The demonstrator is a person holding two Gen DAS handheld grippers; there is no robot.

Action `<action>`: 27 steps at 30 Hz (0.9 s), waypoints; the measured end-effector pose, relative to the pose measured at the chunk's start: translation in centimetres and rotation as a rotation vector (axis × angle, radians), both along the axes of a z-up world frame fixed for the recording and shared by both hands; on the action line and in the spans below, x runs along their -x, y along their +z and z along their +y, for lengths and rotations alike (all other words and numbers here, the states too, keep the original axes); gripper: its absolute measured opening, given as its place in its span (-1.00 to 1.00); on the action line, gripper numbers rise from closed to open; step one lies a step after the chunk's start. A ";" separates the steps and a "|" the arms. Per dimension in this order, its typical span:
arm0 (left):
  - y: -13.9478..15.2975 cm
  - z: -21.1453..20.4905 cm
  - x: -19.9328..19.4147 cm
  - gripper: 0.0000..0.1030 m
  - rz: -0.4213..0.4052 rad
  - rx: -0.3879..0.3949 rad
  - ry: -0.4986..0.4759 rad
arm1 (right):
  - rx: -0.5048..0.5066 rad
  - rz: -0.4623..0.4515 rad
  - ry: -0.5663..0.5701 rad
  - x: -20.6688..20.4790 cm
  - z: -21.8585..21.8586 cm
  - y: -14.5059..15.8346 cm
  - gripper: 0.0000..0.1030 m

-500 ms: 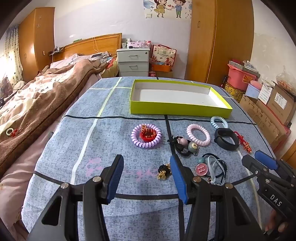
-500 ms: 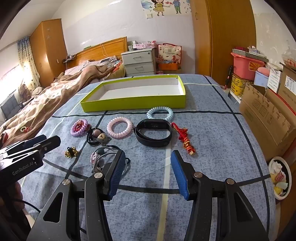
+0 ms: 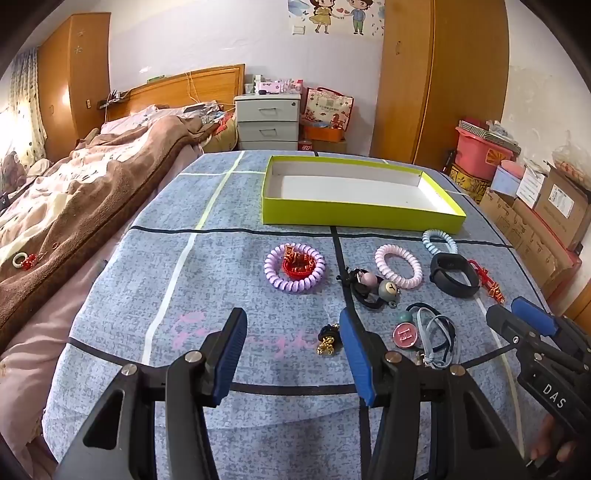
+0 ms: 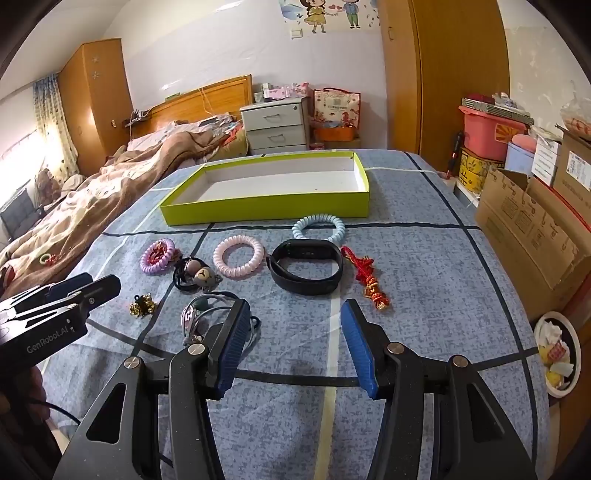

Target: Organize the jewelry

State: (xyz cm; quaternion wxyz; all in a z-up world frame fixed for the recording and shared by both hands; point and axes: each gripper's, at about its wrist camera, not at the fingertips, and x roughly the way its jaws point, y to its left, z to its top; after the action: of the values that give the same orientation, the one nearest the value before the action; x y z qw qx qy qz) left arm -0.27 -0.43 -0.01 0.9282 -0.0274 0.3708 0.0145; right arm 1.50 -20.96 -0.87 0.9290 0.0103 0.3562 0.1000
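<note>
Jaws of left gripper (image 3: pixel 291 354) and right gripper (image 4: pixel 291 345) released, empty; hair ties (image 4: pixel 207 317), black band (image 4: pixel 306 271), green box (image 4: pixel 266 208) ahead.

Both wrist cameras look down-forward, side by side, sharing the green tray (image 3: pixel 360 216).

A grey three-drawer plastic bedside cabinet (image 3: pixel 267 123) stands against the pale back wall, just beside the wooden headboard (image 3: pixel 184 88) of a bed covered with a rumpled brown and cream blanket (image 3: pixel 85 188). A red patterned gift bag (image 3: pixel 328 107) sits right of the cabinet, next to a tall orange-brown wooden wardrobe (image 3: pixel 439 81). A second wardrobe (image 4: pixel 96 96) fills the left corner by a patterned curtain (image 4: pixel 46 122). On the wall hangs a cartoon sticker of two children (image 3: pixel 336 14). Along the right side are a pink plastic bin (image 4: pixel 487 129), brown cardboard boxes (image 4: pixel 532 218) and a round white bowl of scraps (image 4: pixel 556 354) on the floor.
</note>
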 end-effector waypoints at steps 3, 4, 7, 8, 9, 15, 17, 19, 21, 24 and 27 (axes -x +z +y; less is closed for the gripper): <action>-0.1 0.4 -0.1 0.05 0.001 -0.001 0.004 | -0.004 0.000 -0.002 -0.1 0.0 0.0 0.02; -0.1 0.5 0.0 0.05 0.002 0.000 0.003 | -0.007 0.000 -0.003 -0.1 -0.1 0.0 0.02; 0.0 0.6 0.0 0.05 0.000 0.001 0.002 | -0.003 -0.001 -0.004 -0.1 0.0 0.1 0.02; 0.0 0.7 0.0 0.05 0.000 0.002 0.003 | -0.004 -0.002 -0.004 -0.1 0.1 0.1 0.02; 0.0 0.7 0.1 0.05 -0.001 0.003 0.003 | -0.005 -0.003 -0.003 -0.1 0.1 0.1 0.02; 0.1 0.8 0.2 0.05 -0.002 -0.001 0.005 | -0.006 -0.005 -0.006 0.0 0.1 0.3 0.02; 0.2 0.8 0.2 0.05 -0.003 -0.003 0.003 | -0.008 -0.007 -0.006 0.0 0.0 0.4 0.02; 0.2 0.8 0.3 0.05 -0.004 -0.003 0.002 | -0.006 -0.007 -0.007 0.0 0.0 0.4 0.02; 0.3 0.8 0.3 0.05 -0.005 -0.005 0.005 | -0.009 -0.008 -0.006 0.1 0.0 0.4 0.02; 0.4 0.7 0.4 0.05 -0.008 -0.009 0.006 | -0.010 -0.006 -0.006 0.0 0.0 0.4 0.02; 0.5 0.6 0.4 0.05 -0.007 -0.012 0.005 | -0.009 -0.008 -0.004 0.1 0.0 0.4 0.02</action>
State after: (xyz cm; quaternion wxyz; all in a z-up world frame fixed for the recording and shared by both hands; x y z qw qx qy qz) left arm -0.63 0.15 0.45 0.9296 -0.0229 0.3674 0.0190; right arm 1.45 -20.95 -0.48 0.9306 0.0148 0.3519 0.0996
